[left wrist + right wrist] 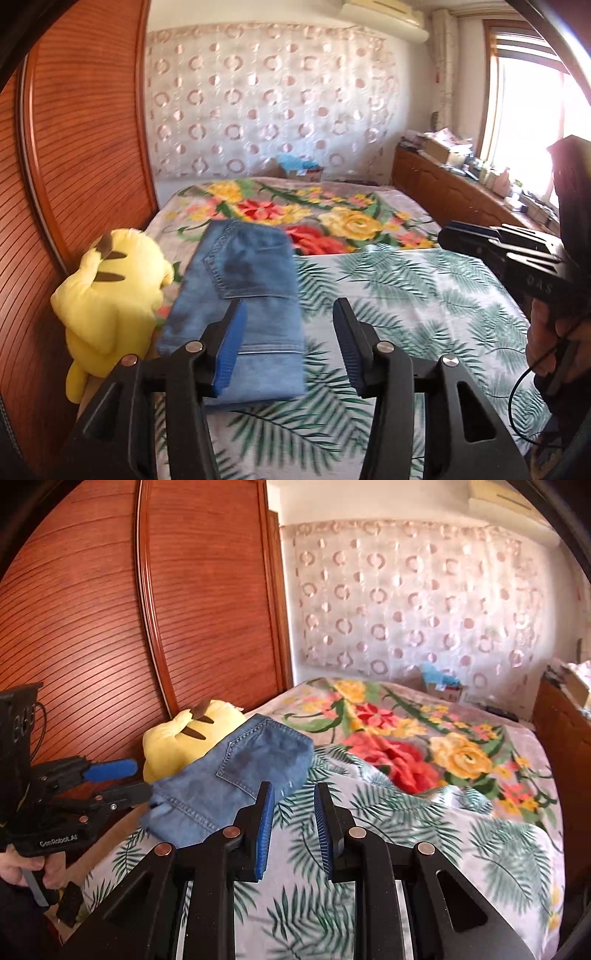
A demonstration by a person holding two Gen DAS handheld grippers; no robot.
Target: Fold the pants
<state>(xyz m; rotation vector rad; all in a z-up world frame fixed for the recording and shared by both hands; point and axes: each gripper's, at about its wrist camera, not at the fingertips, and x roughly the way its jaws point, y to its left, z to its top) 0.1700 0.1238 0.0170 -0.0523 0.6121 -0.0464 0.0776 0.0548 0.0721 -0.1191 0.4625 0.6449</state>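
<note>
Left hand-held gripper (288,314) jaws apart, empty; right hand-held gripper (294,795) narrower, empty.

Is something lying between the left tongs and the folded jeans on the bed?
Nothing visible does. The left tongs, open and empty, hang just over the near end of the jeans; the yellow plush toy sits beside them.

A yellow plush toy (110,295) leans by the wooden wardrobe (85,147) — beyond, a floral blanket (314,214) and patterned curtain (266,103)

White lettering "GenRobot.AI" stands on the black body of the left gripper (122,781), and faint letters reading roughly "DAS" stand on the right gripper (448,236) body.
</note>
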